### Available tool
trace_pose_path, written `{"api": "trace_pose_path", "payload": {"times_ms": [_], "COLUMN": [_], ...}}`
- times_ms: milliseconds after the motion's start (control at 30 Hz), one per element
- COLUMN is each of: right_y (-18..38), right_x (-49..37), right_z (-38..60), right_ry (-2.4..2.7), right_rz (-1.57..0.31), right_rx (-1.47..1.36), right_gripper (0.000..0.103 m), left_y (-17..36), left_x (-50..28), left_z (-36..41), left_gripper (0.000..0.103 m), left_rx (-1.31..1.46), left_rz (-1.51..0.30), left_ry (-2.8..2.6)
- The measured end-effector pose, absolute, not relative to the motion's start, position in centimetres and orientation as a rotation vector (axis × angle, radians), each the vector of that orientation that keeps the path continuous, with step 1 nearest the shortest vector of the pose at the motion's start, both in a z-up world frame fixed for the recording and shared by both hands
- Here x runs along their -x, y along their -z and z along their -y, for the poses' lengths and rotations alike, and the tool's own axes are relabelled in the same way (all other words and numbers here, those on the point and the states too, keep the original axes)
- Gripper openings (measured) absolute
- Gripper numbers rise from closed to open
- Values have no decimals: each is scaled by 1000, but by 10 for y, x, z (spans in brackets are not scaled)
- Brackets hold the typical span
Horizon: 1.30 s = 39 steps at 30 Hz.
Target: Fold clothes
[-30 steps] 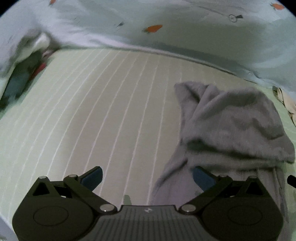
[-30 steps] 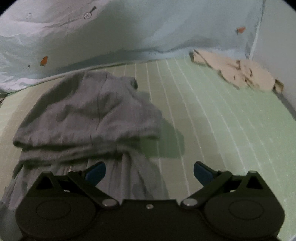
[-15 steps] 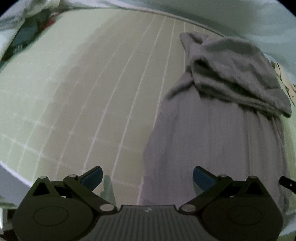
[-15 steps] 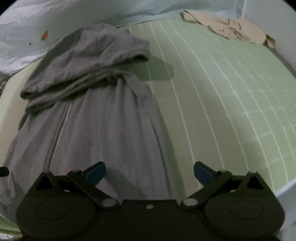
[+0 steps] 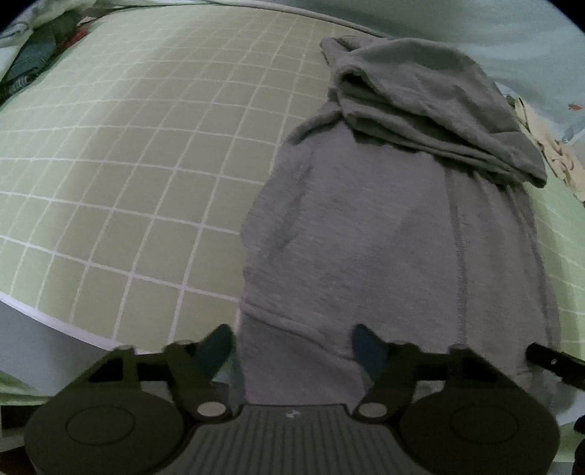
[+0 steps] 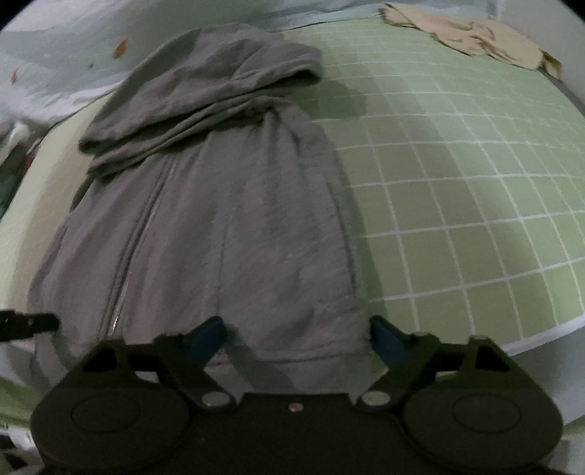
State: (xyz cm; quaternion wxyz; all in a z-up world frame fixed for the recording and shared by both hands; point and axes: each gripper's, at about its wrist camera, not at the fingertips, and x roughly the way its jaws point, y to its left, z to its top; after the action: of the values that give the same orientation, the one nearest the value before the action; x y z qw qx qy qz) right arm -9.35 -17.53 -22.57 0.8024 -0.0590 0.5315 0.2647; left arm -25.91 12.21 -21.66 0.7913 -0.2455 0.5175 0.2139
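Left edge of scene: dark clothes (image 5: 25,69) were piled off the far-left corner of the green sheet (image 5: 128,164). Not part of this step.

Hoodie (image 5: 384,237) was laid lengthwise mid-sheet, hood (image 5: 420,98) bunched at the far end, hem at the near edge of the bed.

Left gripper (image 5: 292,347) was aimed steeply down over the hem's left corner. Jaws were closing, about half open, hem cloth between them; pads were not yet seen pressing. Nothing held.

Right gripper (image 6: 296,338) was over the hem's right corner in the right wrist view, where the hoodie (image 6: 219,219) filled the middle. Jaws were closing too, wider than the left, hem edge between them, no grip seen yet.

Far right: a beige garment (image 6: 471,34) was left at the back corner, well apart from the hoodie.

Judged step: both hem corners pinched, then bottom carried up toward the hood.

Notes for doing it well:
- All layers should be caught at each corner, not just the top one; the zipper (image 6: 120,292) side looked double-layered.
- Both grips are best closed fully before any lift, or the hem will skew.
- Corners should be lifted together and kept level, hem kept taut between them.
- The hood is best flattened first, or the fold will sit lumpy on it.
- Risk: the hem hangs near the bed edge, so a slipped grip could let it slide off.
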Motion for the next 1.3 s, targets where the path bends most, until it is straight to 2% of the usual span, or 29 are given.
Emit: {"api": "trace_pose_path", "payload": {"times_ms": [33,67,100,133,167,233,700,733,800,1033,1300], "right_y": [225,224,223,222,221,214,154,150,141,127,136], "right_x": [95,96,97,98,98,96,20,13,-1,-42,-97], "right_z": [174,174,174,175,176,182,200,199,197,184,163], "right_ry": [-577,-588,-608,-627,-646,-681,-717,-710,-706,-720,-690], "right_rz": [-1138,-1138,-1140,-1141,-1143,-1137,-1003,-987,-958,-894,-893], "right_rx": [139,149,141,133,121,34,-442,-441,-449,-476,-528], "right_gripper": [76,69,63,50,38,29,24,14,15,15,15], "left_y": [216,215,214,213,212,204,111,106,95,83,86], "left_x": [258,257,257,257,257,256,221,218,209,180,123], "left_z": [-120,-118,-117,-115,-115,-115,-147,-149,-154,-179,-215], "left_gripper": [56,46,30,23,22,16,13,13,13,12,11], "left_rx": [524,519,512,499,494,511,614,616,609,638,647], "left_rz": [-1114,-1112,-1112,-1115,-1117,-1105,-802,-784,-752,-688,-670], "left_ry": [-459,-459,-463,-473,-475,-478,-457,-458,-459,-452,-437]}}
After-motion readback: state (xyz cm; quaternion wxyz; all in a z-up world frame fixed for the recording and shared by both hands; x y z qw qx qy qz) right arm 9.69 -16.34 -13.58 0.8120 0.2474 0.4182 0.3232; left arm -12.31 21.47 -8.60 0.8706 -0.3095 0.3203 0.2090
